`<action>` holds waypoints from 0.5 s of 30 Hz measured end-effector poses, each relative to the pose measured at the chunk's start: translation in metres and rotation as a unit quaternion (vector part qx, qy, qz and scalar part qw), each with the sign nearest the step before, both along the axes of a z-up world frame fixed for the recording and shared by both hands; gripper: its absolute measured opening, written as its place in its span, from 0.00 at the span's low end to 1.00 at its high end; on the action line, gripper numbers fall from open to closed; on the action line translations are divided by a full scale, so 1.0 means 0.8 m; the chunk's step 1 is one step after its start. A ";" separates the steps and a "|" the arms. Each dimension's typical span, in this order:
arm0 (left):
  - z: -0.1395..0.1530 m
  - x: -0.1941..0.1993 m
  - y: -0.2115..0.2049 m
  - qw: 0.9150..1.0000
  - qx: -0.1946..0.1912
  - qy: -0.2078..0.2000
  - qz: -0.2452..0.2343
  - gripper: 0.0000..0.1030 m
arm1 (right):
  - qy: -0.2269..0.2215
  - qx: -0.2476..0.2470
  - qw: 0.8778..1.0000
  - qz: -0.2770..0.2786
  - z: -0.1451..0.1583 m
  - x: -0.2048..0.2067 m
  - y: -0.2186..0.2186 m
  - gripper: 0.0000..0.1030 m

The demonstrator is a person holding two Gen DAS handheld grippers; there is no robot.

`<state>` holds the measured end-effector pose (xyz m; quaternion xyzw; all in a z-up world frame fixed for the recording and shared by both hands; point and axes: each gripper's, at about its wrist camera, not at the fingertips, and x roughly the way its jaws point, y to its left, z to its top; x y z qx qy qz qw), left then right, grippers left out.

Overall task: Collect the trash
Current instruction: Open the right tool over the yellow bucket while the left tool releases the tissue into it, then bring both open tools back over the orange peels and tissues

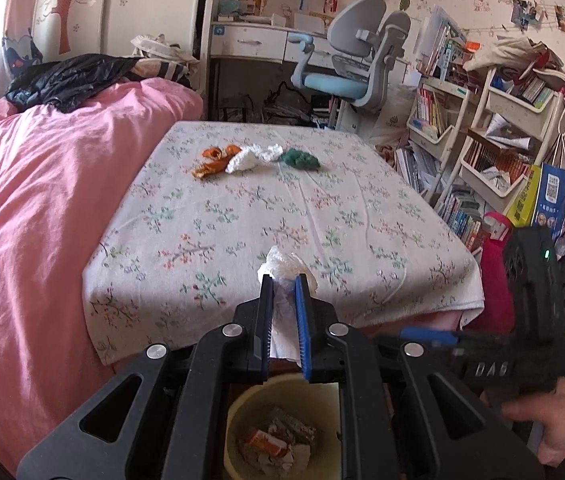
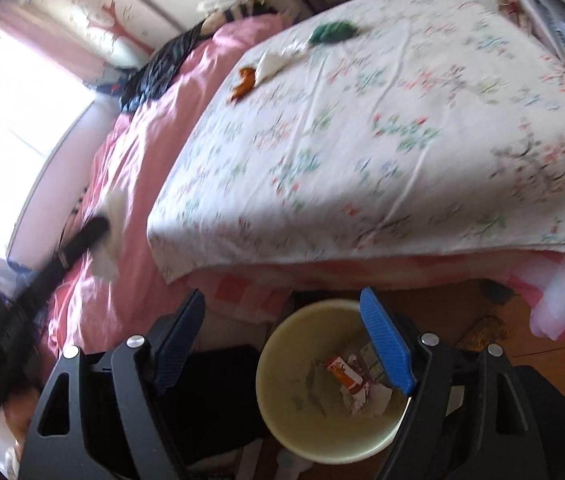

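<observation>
Cream round plastic bin [image 1: 282, 432] bottom centre; left gripper [image 1: 284, 292] pinching crumpled white tissue [image 1: 288, 270] — could snag, miss rim. Right gripper [image 2: 282, 340] spread, empty.

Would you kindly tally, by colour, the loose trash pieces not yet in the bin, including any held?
Orange peel pieces: 2
White tissue wads: 2, one on the floral cloth, one in the left gripper
Green wad: 1
Total: 5
</observation>
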<state>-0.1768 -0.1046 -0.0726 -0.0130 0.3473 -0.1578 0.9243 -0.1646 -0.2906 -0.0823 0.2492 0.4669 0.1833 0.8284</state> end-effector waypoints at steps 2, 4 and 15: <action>-0.016 -0.005 -0.009 0.999 0.015 0.028 -0.011 0.10 | -0.014 0.004 1.000 -0.022 0.006 -0.002 -0.013 0.75; -0.034 -0.008 -0.018 0.997 0.030 0.064 -0.027 0.11 | -0.025 0.007 0.999 -0.039 0.011 -0.002 -0.020 0.75; -0.068 -0.021 -0.044 0.988 0.102 0.104 -0.052 0.67 | -0.056 0.005 0.995 -0.081 0.023 -0.008 -0.032 0.76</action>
